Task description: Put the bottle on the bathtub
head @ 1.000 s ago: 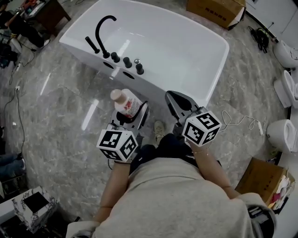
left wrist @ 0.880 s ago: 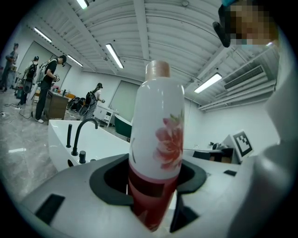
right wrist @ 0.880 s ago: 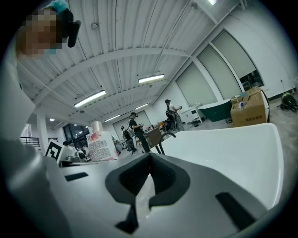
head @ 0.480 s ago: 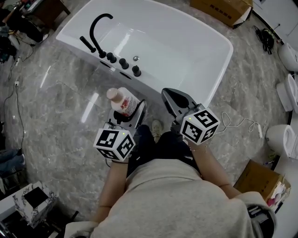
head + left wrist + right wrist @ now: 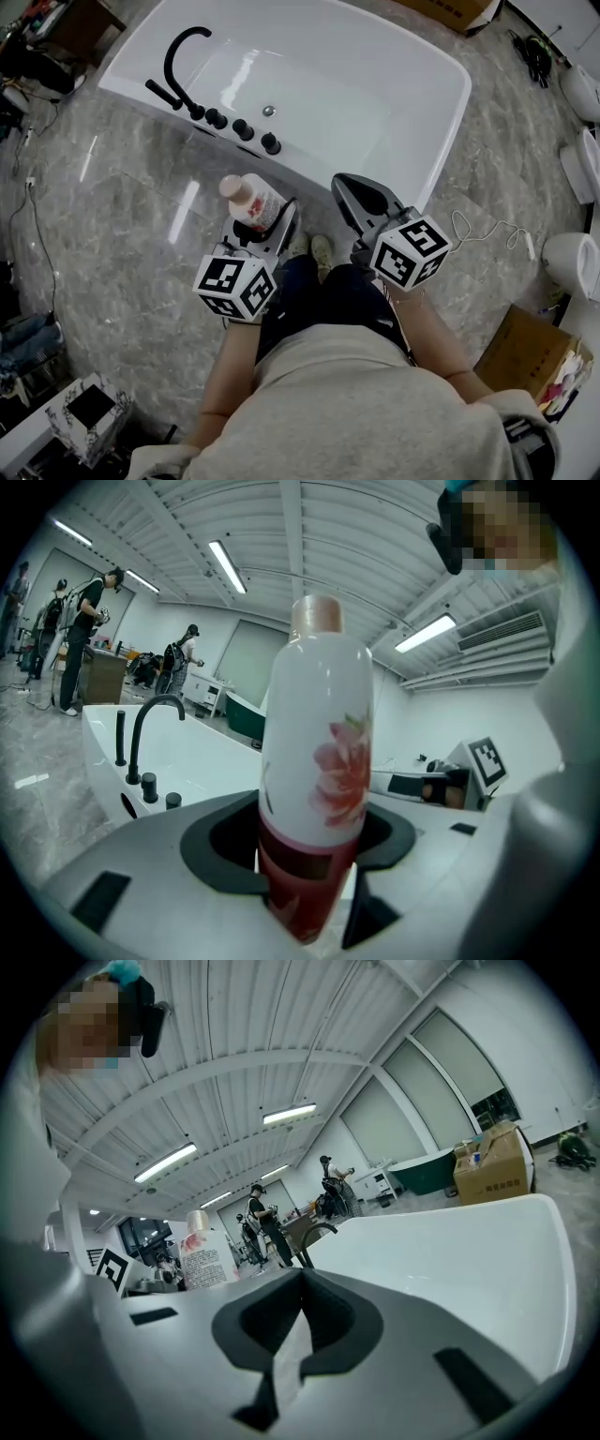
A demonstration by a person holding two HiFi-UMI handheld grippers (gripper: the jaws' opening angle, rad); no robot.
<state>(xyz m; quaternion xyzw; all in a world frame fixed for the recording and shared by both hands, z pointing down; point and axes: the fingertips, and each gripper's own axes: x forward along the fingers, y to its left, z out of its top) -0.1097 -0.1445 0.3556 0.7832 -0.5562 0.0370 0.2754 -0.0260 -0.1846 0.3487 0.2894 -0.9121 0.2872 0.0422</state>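
My left gripper (image 5: 265, 221) is shut on a white bottle (image 5: 253, 202) with a pink flower print, a dark red base and a peach cap. In the left gripper view the bottle (image 5: 314, 789) stands upright between the jaws. It hangs over the floor just short of the white bathtub (image 5: 427, 141). A black curved faucet (image 5: 174, 58) and black knobs (image 5: 242, 129) sit on the tub's near-left ledge. My right gripper (image 5: 361, 201) is shut and empty, beside the tub's near rim. In the right gripper view the jaws meet at the tips (image 5: 300, 1283) and the bottle (image 5: 203, 1258) shows at left.
Grey marble floor surrounds the tub. Cardboard boxes (image 5: 525, 352) stand at the right and far side. White toilets (image 5: 570, 265) line the right edge, with a white cable (image 5: 487, 234) on the floor. A marbled box (image 5: 84, 417) sits lower left. People stand in the background (image 5: 80, 639).
Both grippers have drifted slightly toward the tub, the bottle still held in the left one. The tub sits a bit lower and closer in the head view.
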